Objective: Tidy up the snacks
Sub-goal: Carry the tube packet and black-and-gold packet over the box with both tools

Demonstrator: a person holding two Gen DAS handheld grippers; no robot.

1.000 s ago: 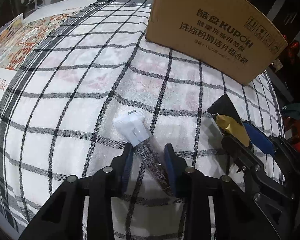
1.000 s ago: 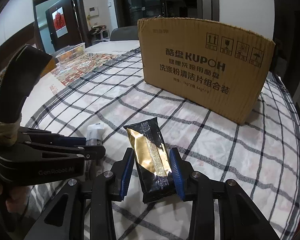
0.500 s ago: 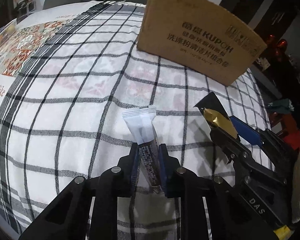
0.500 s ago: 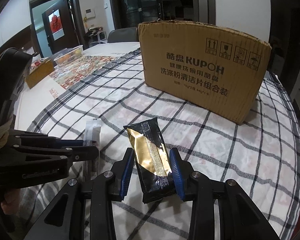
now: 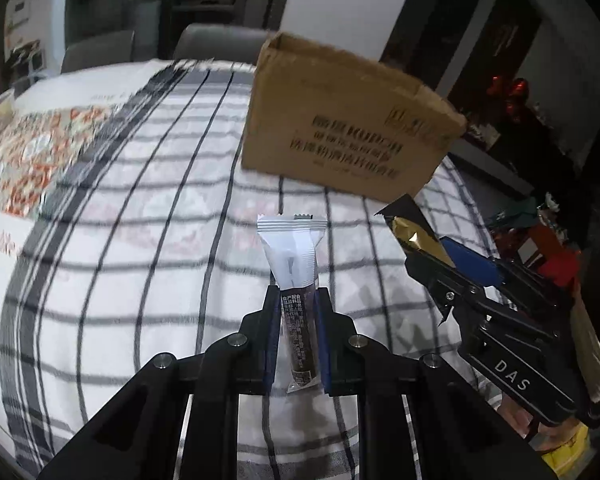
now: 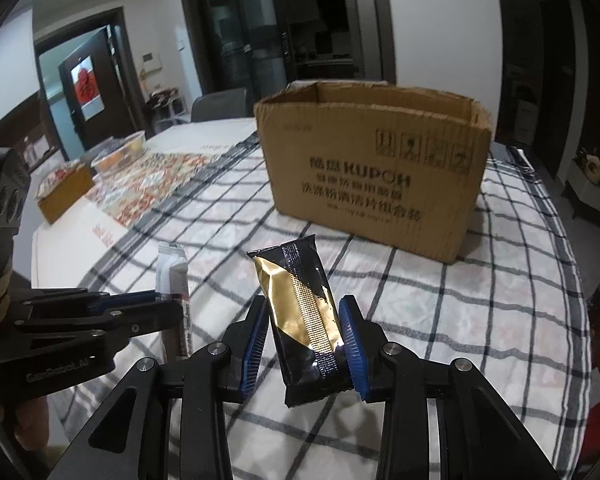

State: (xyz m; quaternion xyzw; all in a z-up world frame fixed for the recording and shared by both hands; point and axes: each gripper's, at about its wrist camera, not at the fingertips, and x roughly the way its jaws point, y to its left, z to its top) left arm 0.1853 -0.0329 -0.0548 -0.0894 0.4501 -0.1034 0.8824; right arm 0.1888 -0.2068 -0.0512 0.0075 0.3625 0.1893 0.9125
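Two snacks: both clamped and raised off the checked tablecloth (image 5: 140,240), short of the cardboard box (image 6: 372,168).
Left gripper (image 5: 298,304): jaws pinched on the slim white-and-brown stick pack (image 5: 294,264), which stands upright.
Right gripper (image 6: 304,320): jaws clamped on the black-and-gold bar (image 6: 300,308), tilted slightly left.
Step in hand: carrying both packs, probably toward the open-topped box.
Next move: bring each pack above the rim, then release inside.

A checked tablecloth (image 6: 440,320) covers the table, with a patterned mat (image 6: 156,176) and grey chair (image 6: 220,104) beyond.
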